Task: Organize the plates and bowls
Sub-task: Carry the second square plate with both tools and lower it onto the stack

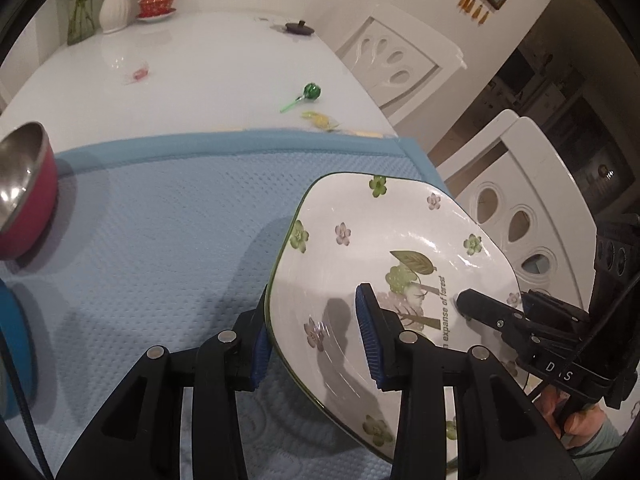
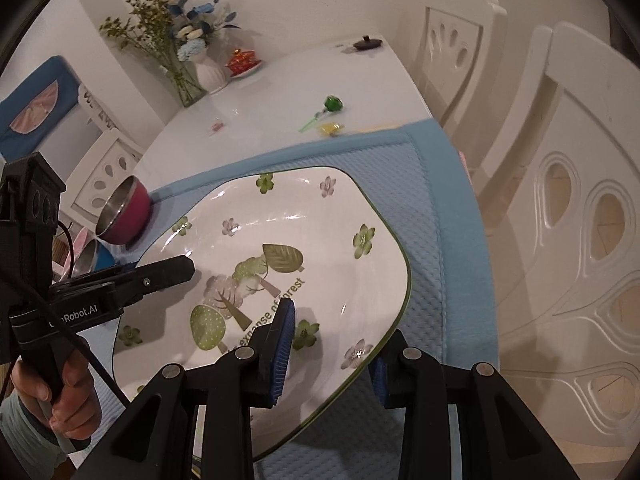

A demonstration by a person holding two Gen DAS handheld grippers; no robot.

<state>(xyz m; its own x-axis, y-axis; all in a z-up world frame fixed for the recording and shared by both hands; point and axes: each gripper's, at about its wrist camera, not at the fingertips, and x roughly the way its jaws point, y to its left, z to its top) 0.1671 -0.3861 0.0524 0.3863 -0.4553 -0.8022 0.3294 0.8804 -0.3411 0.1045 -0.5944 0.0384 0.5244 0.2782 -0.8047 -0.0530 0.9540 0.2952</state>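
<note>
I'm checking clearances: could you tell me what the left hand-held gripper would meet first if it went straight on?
Probably the blue mat beyond the plate whose rim it grips; depth is unclear.

My plate (image 1: 384, 240) is the landmark: it sits over the near right part of the mat (image 1: 168, 216), its rim between the pads of my left gripper (image 1: 316, 340) on its left side and my right gripper (image 2: 332, 354) on its right. Left of the plate, a bowl (image 1: 24, 188) stands on the mat's edge. Behind the plate, past the mat, a lollipop (image 1: 310, 94) lies on the table (image 1: 208, 60); farther back stands a vase (image 1: 115, 4). Right of the plate stand chairs (image 1: 532, 200).
</note>
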